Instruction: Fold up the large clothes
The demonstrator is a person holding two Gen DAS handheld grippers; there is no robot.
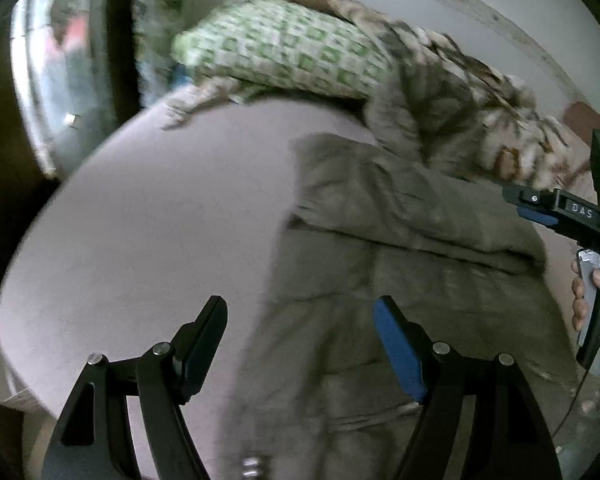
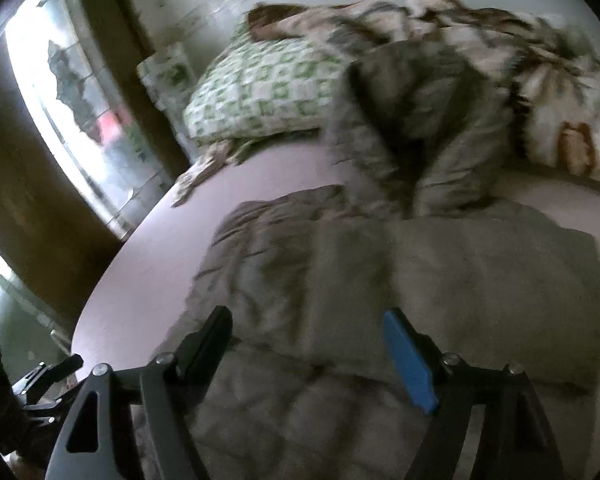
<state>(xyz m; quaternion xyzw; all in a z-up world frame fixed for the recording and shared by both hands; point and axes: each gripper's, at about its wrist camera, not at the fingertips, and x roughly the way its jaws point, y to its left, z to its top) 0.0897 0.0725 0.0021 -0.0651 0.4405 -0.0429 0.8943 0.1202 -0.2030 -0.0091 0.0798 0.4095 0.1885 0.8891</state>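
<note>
A large olive-grey padded jacket [image 1: 400,264] lies on a bed with a pale pink sheet [image 1: 160,220]. In the right wrist view the jacket [image 2: 440,280] looks partly folded, with a hood or sleeve bunched at its far end. My left gripper [image 1: 300,320] is open and empty, above the jacket's left edge. My right gripper [image 2: 308,332] is open and empty, above the jacket's near part. The right gripper also shows at the right edge of the left wrist view [image 1: 540,208], held in a hand. The left gripper [image 2: 48,380] shows at the lower left of the right wrist view.
A green-and-white patterned pillow [image 2: 260,92] lies at the head of the bed. A brown-and-cream floral blanket [image 2: 540,92] is heaped along the far side by the wall. A window [image 2: 72,100] and a dark frame stand to the left of the bed.
</note>
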